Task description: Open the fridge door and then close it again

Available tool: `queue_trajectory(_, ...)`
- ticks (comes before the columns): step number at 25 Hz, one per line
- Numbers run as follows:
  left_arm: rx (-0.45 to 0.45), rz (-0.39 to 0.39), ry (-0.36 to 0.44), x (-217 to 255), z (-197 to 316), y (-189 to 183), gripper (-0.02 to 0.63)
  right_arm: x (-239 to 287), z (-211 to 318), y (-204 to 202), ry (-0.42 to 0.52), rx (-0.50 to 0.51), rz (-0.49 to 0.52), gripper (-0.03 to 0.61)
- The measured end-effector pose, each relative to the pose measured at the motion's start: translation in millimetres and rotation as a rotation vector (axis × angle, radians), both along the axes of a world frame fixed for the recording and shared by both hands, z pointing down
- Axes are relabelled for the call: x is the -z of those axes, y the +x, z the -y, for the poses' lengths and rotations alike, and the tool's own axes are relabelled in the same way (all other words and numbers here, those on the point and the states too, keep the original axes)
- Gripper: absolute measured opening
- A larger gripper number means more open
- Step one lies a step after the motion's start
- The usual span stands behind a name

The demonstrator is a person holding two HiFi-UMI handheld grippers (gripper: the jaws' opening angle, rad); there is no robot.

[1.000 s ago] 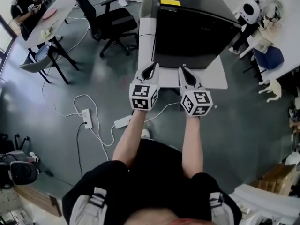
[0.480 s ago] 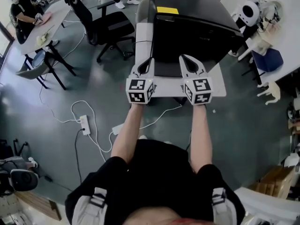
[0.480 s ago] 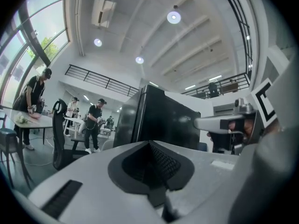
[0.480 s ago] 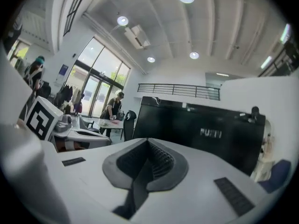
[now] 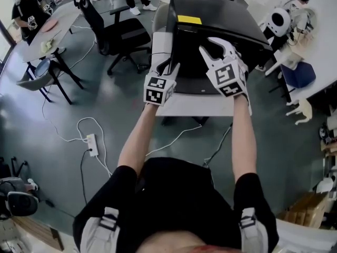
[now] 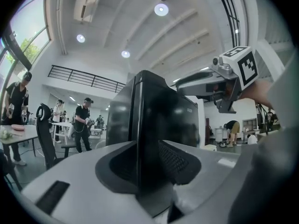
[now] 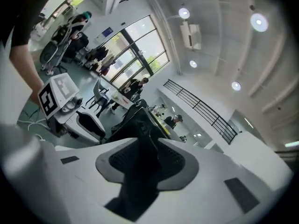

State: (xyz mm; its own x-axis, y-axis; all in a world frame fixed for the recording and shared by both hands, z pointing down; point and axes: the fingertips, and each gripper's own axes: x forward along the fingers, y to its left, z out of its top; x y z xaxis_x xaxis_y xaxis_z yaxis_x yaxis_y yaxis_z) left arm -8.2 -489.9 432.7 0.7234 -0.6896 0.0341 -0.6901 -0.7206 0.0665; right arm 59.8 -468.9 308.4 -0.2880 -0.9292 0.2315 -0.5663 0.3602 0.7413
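The fridge [image 5: 210, 20] is a black, boxy cabinet with a glossy front and a yellow label [image 5: 189, 19] on its flat top. Its door lies flush and closed. It stands on a white slab-like stand [image 5: 195, 105].

The left gripper [image 5: 169, 68] is white moulded plastic with a marker cube. It sits at the fridge's front left edge. Its dark ribbed pads [image 6: 175, 160] are apart and opening. The fridge's corner line shows through the gap, and neither pad presses on it. The right gripper [image 5: 206, 45] hangs over the fridge's top front edge, tilted on its side. Its pads [image 7: 173, 162] are also apart and opening, with the dark cabinet seen through the gap but not pinched.

A second ago both grippers were short of the fridge, side by side over the stand's front edge. Both have since come forward, and the right one has risen and rolled over.

The floor [image 5: 95, 104] is smooth grey with a dull sheen. A black office chair [image 5: 124, 30] stands left of the fridge, with a white table [image 5: 58, 20] beyond it. A white power strip [image 5: 91, 144] and looping cable lie on the floor, left of the fridge and nearer the person. Overhead is a high white ceiling [image 6: 140, 27] with round lamps [image 6: 161, 8]. Behind the fridge run a balcony railing [image 7: 201, 108] and tall windows [image 7: 135, 45]
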Motion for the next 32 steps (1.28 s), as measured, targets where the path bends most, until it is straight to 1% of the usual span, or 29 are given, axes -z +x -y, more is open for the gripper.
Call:
queue_trajectory(3,-0.039,0.017,0.001,-1.3,8.9,7.2,0.157,1.0,11.4,2.4,-0.024,-0.007,-0.106,0.129)
queue_trajectory(5,-0.058,0.013,0.006,-1.6,14.2,10.8,0.177,-2.5,16.8,1.9,-0.05,-0.001,-0.162,0.13)
queue_trajectory(9,-0.067,-0.04,0.015,3.6,20.6,12.0,0.19,-9.6,22.3,-2.6,-0.059,0.016,-0.292,0.131)
queue_trajectory(11,-0.075,-0.055,0.021,6.4,23.3,14.1,0.193,-11.4,22.7,-3.4,-0.054,0.021,-0.334,0.124)
queue_trajectory(13,-0.086,-0.06,0.03,6.4,24.5,16.5,0.198,-13.4,22.2,-2.9,-0.052,0.028,-0.349,0.107)
queue_trajectory(16,-0.093,-0.07,0.045,4.9,23.9,18.0,0.198,-15.3,21.2,-2.3,-0.042,0.024,-0.352,0.106)
queue_trajectory(20,-0.066,-0.094,0.063,8.2,21.8,16.9,0.199,-15.1,18.9,-4.6,-0.006,0.009,-0.389,0.091)
queue_trajectory(26,-0.065,-0.092,0.052,6.5,22.7,16.3,0.198,-16.3,19.4,-4.1,-0.016,0.007,-0.426,0.084)
queue_trajectory(30,-0.034,-0.106,0.048,7.3,23.4,14.0,0.198,-15.9,20.3,-5.2,-0.011,0.002,-0.438,0.083)
queue_trajectory(32,-0.024,-0.101,0.04,7.5,24.8,14.5,0.198,-15.5,21.6,-4.5,-0.004,0.001,-0.449,0.083)
